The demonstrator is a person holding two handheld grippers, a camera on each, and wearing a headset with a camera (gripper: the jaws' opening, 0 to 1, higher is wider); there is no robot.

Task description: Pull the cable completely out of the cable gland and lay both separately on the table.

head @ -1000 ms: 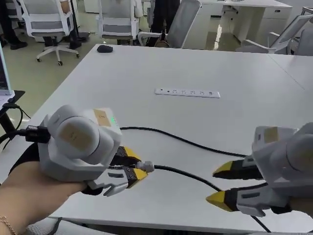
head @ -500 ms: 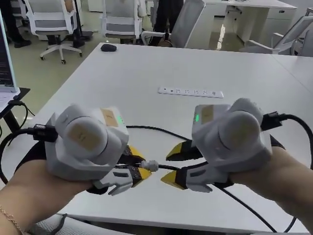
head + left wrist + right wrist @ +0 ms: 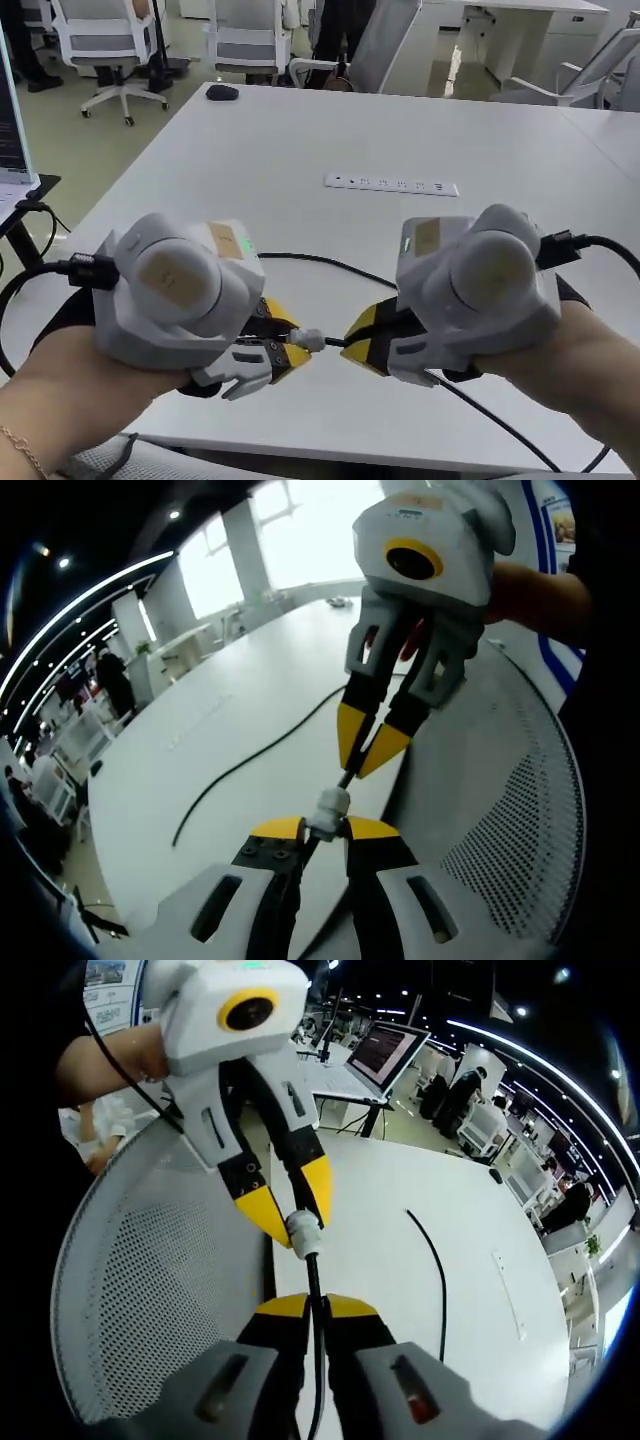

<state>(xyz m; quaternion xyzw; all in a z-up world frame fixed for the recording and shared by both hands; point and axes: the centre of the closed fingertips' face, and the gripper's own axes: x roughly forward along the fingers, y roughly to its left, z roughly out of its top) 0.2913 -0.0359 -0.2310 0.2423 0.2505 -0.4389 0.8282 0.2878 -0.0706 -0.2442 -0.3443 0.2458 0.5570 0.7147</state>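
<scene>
White table (image 3: 300,140): power strip (image 3: 391,186), mouse (image 3: 221,93), cable (image 3: 322,262)

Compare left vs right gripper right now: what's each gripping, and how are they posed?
The left gripper is shut on the white cable gland. The right gripper is shut on the black cable just beside the gland. In the head view the left gripper points right and the right gripper points left, so they face each other. Shared: both have yellow-tipped jaws closed, tips nearly meeting, over the near edge of the white table.

Most of the cable gland (image 3: 303,340) hides between the left gripper's (image 3: 283,339) tips. Right of the gland, the cable (image 3: 314,1295) vanishes under the right gripper (image 3: 362,342), then runs off the bottom edge.
</scene>
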